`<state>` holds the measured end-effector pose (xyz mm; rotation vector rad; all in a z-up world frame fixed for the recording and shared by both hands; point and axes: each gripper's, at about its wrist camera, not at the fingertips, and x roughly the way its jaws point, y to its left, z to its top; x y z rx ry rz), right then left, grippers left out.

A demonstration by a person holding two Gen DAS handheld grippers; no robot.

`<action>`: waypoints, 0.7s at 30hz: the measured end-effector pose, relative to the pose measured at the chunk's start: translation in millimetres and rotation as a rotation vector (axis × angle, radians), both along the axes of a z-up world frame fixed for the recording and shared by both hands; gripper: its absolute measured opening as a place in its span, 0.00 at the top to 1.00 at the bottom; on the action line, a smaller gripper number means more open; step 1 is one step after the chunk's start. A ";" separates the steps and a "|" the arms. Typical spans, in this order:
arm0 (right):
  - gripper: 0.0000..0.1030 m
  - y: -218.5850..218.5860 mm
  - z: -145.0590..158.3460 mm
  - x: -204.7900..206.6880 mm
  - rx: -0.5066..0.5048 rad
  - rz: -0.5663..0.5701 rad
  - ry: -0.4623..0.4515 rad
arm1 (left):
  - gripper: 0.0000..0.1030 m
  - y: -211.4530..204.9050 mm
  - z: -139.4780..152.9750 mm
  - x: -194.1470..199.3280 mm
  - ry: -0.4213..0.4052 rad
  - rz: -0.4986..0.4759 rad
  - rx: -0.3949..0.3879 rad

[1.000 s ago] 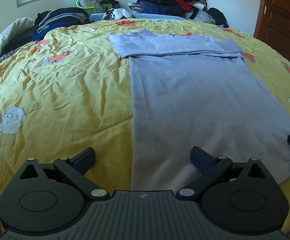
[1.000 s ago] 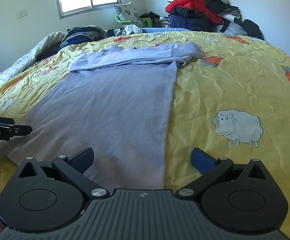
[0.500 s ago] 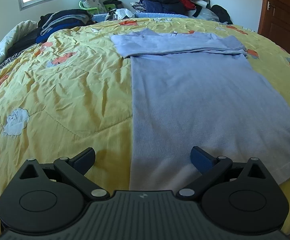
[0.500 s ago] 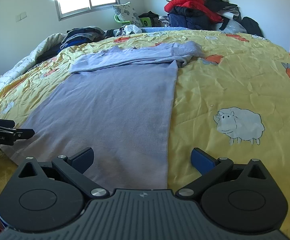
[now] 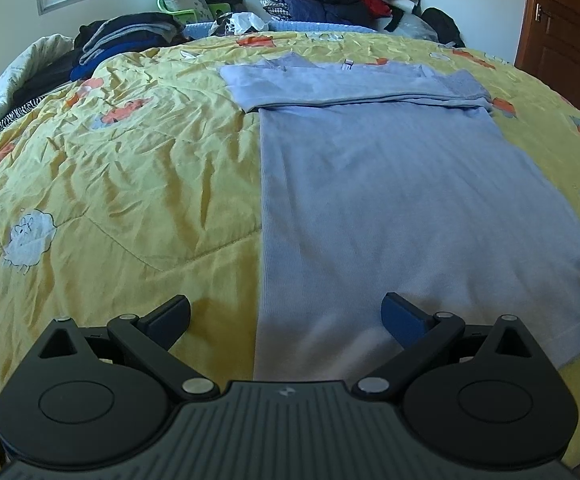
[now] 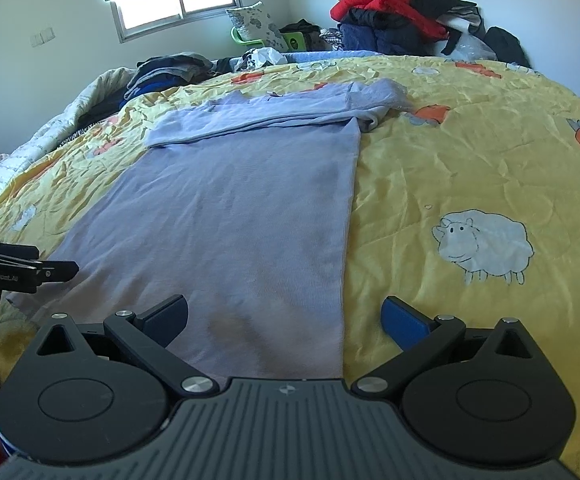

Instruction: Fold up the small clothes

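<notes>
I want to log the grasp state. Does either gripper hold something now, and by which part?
Nothing is held. The left gripper and the right gripper are both open above the near hem of the light blue knit garment.

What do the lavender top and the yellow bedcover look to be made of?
Lavender top: likely a fine rib knit, matte; faint lengthwise ribs show and it lies limp and flat. Yellow bedcover: apparently a smooth woven fabric with a slight sheen, quilted; it holds sharp crinkles and stitched seam lines and carries printed sheep. Exact fibres cannot be told.
</notes>
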<state>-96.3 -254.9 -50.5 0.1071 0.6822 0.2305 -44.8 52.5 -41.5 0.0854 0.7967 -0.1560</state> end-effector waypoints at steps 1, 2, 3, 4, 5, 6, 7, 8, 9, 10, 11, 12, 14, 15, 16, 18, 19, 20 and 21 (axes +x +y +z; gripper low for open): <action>0.01 -0.5 0.0 -0.4 0.008 0.004 0.002 | 0.01 0.0 -0.1 0.1 0.000 0.000 -0.001; 0.02 -0.4 0.0 -0.8 0.016 0.011 0.004 | 0.01 0.0 -0.1 0.0 0.001 -0.001 -0.001; 0.02 -0.9 0.4 -1.2 0.027 0.020 0.009 | 0.01 -0.1 -0.1 0.1 0.004 -0.002 -0.003; 0.04 -1.6 1.1 -1.9 0.038 0.026 0.011 | 0.01 0.4 -0.1 0.3 0.009 -0.003 -0.006; 0.04 -2.4 1.8 -2.0 0.048 0.029 0.014 | 0.01 1.2 0.4 0.7 0.016 -0.007 -0.014; 0.04 -3.4 2.4 -2.3 0.059 0.030 0.019 | 0.01 1.8 1.1 0.7 0.023 -0.015 -0.024; 0.04 -4.3 2.7 -2.6 0.069 0.030 0.024 | 0.01 3.2 1.9 0.6 0.031 -0.028 -0.039; 0.05 -5.2 3.4 -2.7 0.077 0.030 0.028 | 0.01 5.0 2.9 0.2 0.038 -0.045 -0.058; 0.05 -6.5 4.2 -2.8 0.084 0.029 0.032 | 0.01 7.6 4.0 -0.5 0.044 -0.065 -0.085; 0.07 -8.9 4.9 -3.2 0.089 0.027 0.036 | 0.01 10.3 4.8 -1.1 0.047 -0.076 -0.105; 0.09 -11.2 5.3 -3.6 0.095 0.027 0.039 | 0.01 13.7 5.5 -1.6 0.051 -0.087 -0.127; 0.10 -14.6 5.8 -4.2 0.106 0.026 0.042 | 0.01 17.8 5.9 -1.2 0.061 -0.101 -0.155; 0.10 -21.6 5.8 -5.5 0.139 0.027 0.047 | 0.01 26.5 6.1 0.3 0.085 -0.121 -0.213; 0.11 -24.7 5.3 -6.6 0.158 0.030 0.050 | 0.01 28.8 6.6 1.0 0.089 -0.127 -0.230; 0.13 -27.6 5.0 -7.5 0.174 0.033 0.052 | 0.01 31.6 6.8 1.5 0.095 -0.127 -0.245; 0.16 -31.1 5.2 -8.8 0.190 0.038 0.057 | 0.01 38.2 7.1 2.1 0.106 -0.141 -0.280; 0.19 -32.9 5.4 -9.7 0.201 0.046 0.061 | 0.01 41.3 7.3 1.6 0.112 -0.160 -0.300; 0.20 -34.8 5.5 -9.5 0.218 0.055 0.069 | 0.01 44.4 7.3 1.0 0.121 -0.182 -0.323; 0.22 -36.6 5.6 -9.5 0.239 0.066 0.076 | 0.01 46.6 6.6 0.3 0.128 -0.201 -0.345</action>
